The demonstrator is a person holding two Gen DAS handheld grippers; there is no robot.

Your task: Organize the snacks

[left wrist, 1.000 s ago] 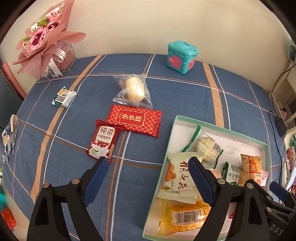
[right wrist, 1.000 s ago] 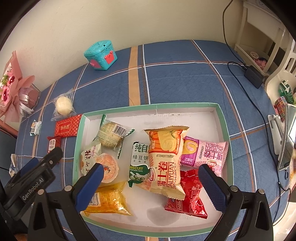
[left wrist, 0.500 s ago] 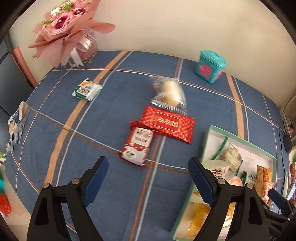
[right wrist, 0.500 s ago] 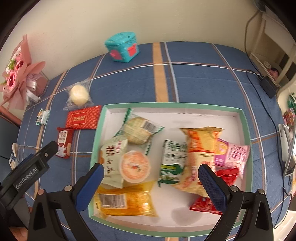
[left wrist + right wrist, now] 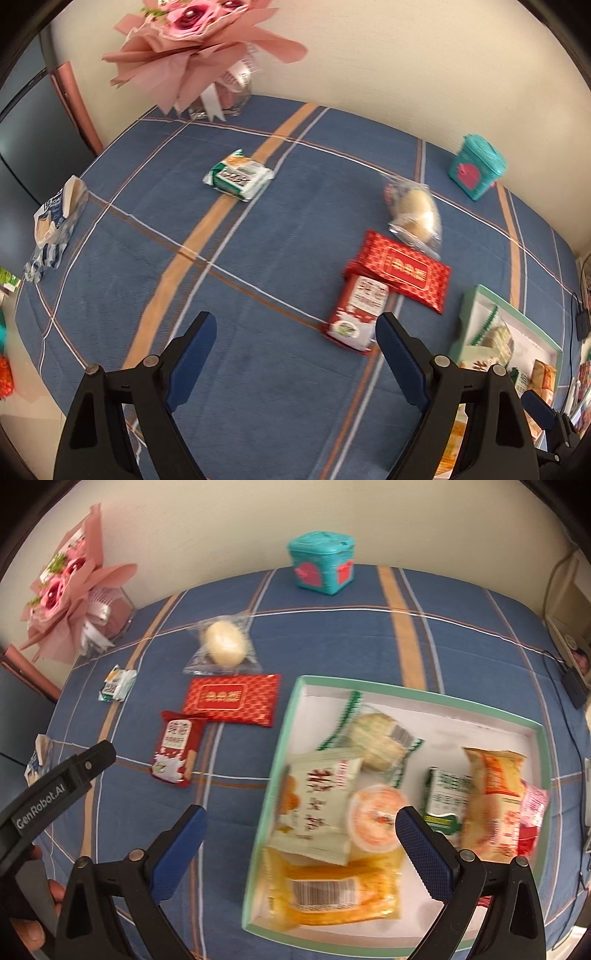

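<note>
A green-rimmed white box [image 5: 291, 716] [image 5: 476, 295] holds several snack packets. On the blue plaid cloth to its left lie a red milk-snack packet [image 5: 177, 753] [image 5: 356, 314], a flat red packet [image 5: 232, 699] [image 5: 404, 271], a clear bag with a pale bun [image 5: 223, 648] [image 5: 415, 216], and a green-white packet [image 5: 117, 683] [image 5: 238, 179]. My left gripper [image 5: 291, 354] is open and empty above the cloth, left of the red milk-snack packet. My right gripper [image 5: 301, 845] is open and empty over the box's left edge.
A pink bouquet [image 5: 195, 44] [image 5: 70, 594] stands at the back left. A teal toy box [image 5: 476, 166] [image 5: 321, 566] sits by the wall. A blue-white wrapper [image 5: 55, 221] lies at the left table edge. Cables and a charger [image 5: 570, 686] lie at right.
Both grippers have swung left. The loose packets now sit nearer the centre of both views and the box has shifted right. Both stay open and empty.
</note>
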